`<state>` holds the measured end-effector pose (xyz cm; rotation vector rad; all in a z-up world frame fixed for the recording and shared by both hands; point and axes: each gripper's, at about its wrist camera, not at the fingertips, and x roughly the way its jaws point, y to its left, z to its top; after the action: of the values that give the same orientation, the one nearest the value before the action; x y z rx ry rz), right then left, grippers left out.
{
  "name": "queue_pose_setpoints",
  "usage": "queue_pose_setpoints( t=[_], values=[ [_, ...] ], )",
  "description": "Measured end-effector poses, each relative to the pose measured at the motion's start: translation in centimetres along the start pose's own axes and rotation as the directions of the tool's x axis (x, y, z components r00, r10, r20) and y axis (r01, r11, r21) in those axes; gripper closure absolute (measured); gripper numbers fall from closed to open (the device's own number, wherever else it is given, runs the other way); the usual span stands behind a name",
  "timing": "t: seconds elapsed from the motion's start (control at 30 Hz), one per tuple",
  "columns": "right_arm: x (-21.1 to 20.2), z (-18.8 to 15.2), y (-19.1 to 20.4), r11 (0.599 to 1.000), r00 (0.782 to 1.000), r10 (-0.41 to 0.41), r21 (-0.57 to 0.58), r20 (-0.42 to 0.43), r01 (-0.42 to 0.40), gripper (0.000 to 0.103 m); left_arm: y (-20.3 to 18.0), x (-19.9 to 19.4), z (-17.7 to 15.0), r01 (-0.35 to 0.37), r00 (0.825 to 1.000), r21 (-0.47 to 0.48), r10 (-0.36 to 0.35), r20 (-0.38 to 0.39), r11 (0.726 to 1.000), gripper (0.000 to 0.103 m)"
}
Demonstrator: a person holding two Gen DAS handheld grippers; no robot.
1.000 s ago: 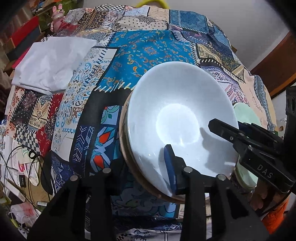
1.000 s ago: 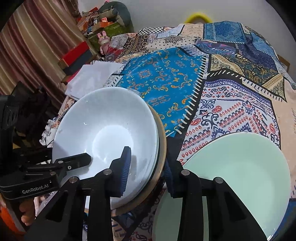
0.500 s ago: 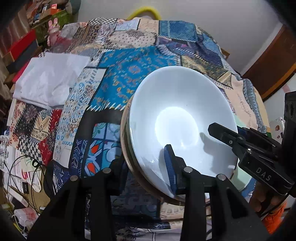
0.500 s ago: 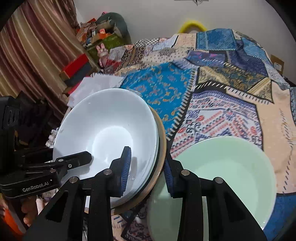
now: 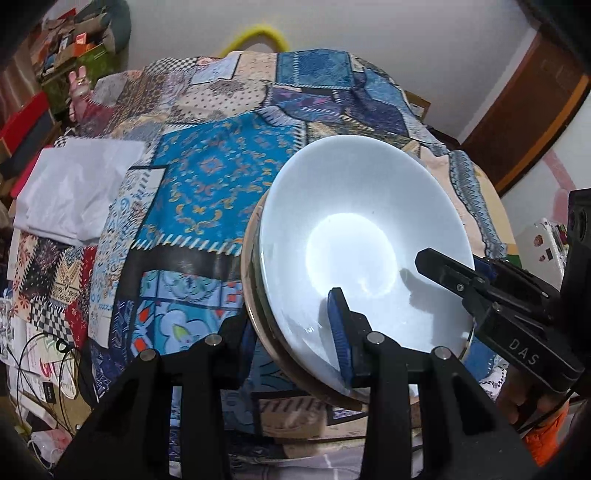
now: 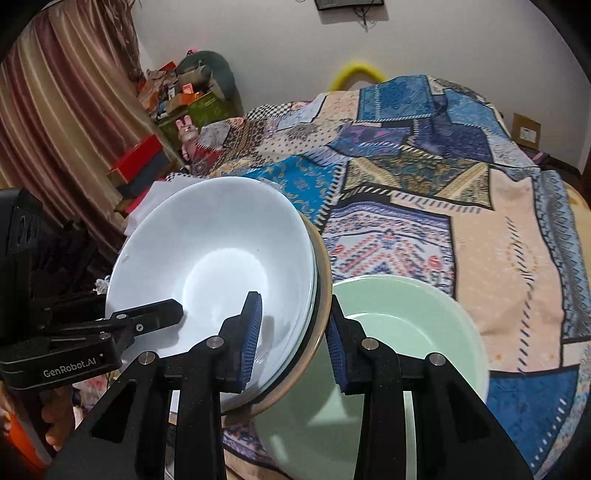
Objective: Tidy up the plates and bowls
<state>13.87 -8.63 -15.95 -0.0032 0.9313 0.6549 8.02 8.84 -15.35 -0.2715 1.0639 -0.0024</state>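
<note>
Left gripper (image 5: 291,332): clamped on plate stack (image 5: 354,236).
Right gripper (image 6: 293,334): clamped on same stack.
Change: stack lifted off bed (image 6: 480,206); green bowl (image 6: 406,321) left behind.

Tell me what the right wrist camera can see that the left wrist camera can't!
Only the right wrist view shows the mint green bowl on the bed, the striped curtain and the dark thing high on the wall.

Only the left wrist view shows the brown door and the cables on the floor.

Both show the stack of white bowls, with the left tool and the right tool each clamped on its rim, plus the patchwork bedspread, the yellow hoop and the folded white cloth.
</note>
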Motion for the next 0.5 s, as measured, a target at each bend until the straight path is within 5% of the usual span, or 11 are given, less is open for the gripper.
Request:
queue_pose_setpoints(
  t=[0.5],
  values=[
    [-3.4,-1.6,-3.4,0.997,0.998,-0.056,0.047,0.022,0.055,0.072,-5.1,0.7,-0.2,0.041,0.999,0.069,-0.040,-0.011,0.997,0.066]
  ],
)
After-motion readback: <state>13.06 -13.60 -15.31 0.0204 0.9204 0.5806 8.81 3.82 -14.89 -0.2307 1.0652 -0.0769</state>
